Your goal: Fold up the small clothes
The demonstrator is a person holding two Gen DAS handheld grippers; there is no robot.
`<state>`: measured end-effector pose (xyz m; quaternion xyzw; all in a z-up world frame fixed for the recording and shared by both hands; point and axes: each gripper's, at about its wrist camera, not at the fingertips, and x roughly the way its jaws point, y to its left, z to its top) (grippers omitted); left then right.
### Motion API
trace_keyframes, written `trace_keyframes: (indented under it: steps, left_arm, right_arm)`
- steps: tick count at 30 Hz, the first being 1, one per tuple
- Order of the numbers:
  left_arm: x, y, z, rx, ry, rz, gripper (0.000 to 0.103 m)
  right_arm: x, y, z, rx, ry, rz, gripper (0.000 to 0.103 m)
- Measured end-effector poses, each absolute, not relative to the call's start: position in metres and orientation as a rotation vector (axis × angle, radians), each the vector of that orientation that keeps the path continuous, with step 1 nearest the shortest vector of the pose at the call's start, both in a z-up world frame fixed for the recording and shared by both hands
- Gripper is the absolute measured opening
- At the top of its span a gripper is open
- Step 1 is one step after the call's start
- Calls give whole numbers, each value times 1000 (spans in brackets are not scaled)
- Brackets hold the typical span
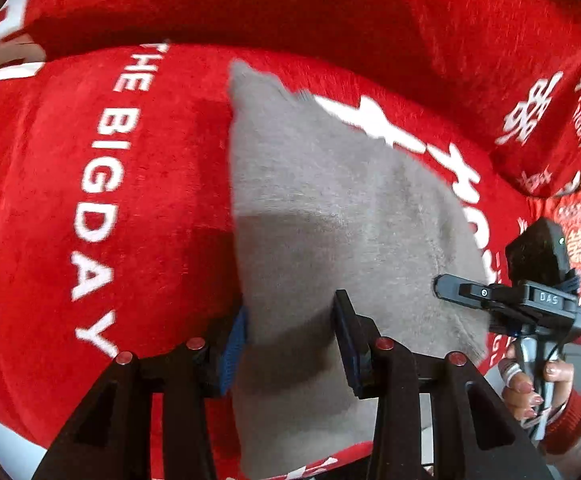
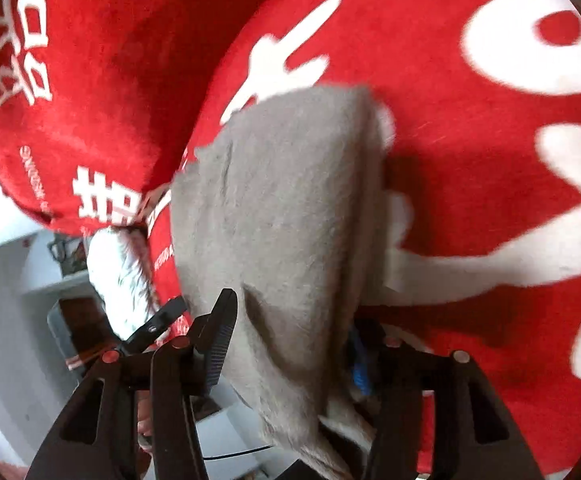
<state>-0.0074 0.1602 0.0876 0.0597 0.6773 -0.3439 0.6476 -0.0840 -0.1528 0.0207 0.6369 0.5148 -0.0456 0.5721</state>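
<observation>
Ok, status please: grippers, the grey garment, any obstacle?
Left gripper shut on grey garment. Right gripper open, garment between fingers. Far end on red blanket. Nothing in the way.

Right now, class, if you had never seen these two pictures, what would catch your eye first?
First, the fuzzy grey knitted garment, lying in the middle on a bright red plush cover with big white lettering. Next, the black left claw straddling the garment's near edge, and the black right claw with grey cloth between its fingers.

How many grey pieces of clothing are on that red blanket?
1: a fuzzy grey garment lying on the red plush blanket with white lettering, its near edge between both claws. Others may be hidden beneath.
</observation>
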Motion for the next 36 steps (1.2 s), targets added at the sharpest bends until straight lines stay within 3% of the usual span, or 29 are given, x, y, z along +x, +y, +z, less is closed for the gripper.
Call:
trace_keyframes:
  steps: [1, 2, 8, 11, 18, 29, 36]
  left_arm:
    - [-5, 165, 94, 139, 1511, -772, 42]
    - [-4, 168, 98, 143, 1491, -762, 42]
    - [10, 168, 98, 220, 1424, -656, 42]
    - [4, 165, 83, 313, 1413, -629, 42]
    - [-17, 147, 72, 463, 1347, -617, 44]
    - [-38, 167, 91, 496, 1402, -567, 44]
    - [-53, 178, 93, 521, 1435, -535, 44]
  right_arm:
    - [-88, -158, 23, 1509, 1192, -127, 45]
    - [-89, -163, 25, 1509, 1185, -149, 24]
    - [-59, -148, 64, 1055, 1303, -168, 23]
    - [-54, -139, 52, 885, 1396, -235, 25]
    - [-85, -149, 59, 888, 1420, -337, 27]
    - [-109, -108, 107, 994, 1382, -302, 26]
    - [-109, -64, 86, 967, 1501, -274, 26]
